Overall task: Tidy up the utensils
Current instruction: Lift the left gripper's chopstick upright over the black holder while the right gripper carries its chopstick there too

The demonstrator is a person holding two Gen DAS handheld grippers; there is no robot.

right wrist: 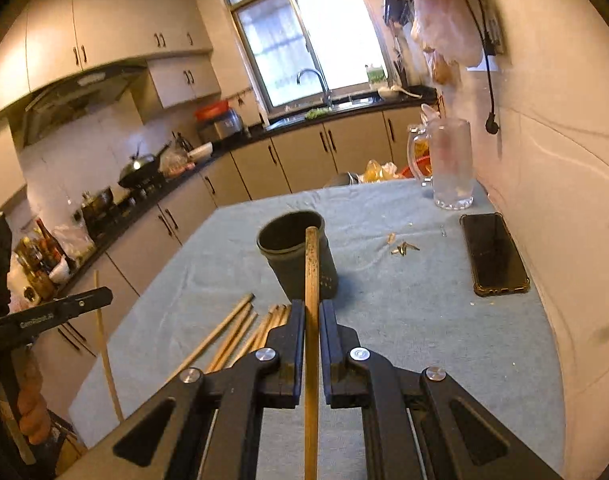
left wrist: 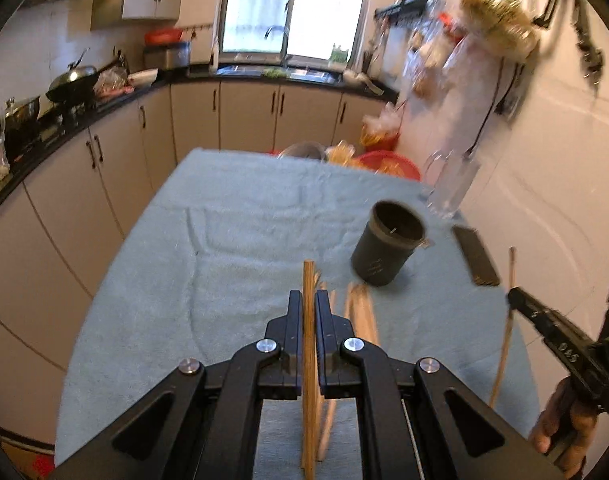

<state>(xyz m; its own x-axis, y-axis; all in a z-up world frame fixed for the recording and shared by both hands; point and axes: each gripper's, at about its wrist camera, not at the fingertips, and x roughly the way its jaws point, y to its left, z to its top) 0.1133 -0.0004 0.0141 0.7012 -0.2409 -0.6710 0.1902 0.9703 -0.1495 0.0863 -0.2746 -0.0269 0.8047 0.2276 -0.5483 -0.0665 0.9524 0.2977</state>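
My left gripper (left wrist: 308,306) is shut on one wooden chopstick (left wrist: 309,280) that stands upright between its pads, above the blue-grey cloth. My right gripper (right wrist: 312,314) is shut on another chopstick (right wrist: 311,264), whose tip points at the dark cup (right wrist: 296,256). The cup (left wrist: 388,248) stands upright ahead and to the right of the left gripper. Several loose chopsticks (right wrist: 232,332) lie on the cloth in front of the cup, left of the right gripper. Each gripper shows in the other's view: the right gripper (left wrist: 513,298) at the right edge, the left gripper (right wrist: 104,295) at the left edge.
A black phone (right wrist: 494,254) lies on the cloth near the right wall, with a glass pitcher (right wrist: 450,160) behind it. Small bits (right wrist: 402,247) lie between cup and phone. The cloth-covered table (left wrist: 232,216) ends at the left, with kitchen cabinets and a stove beyond.
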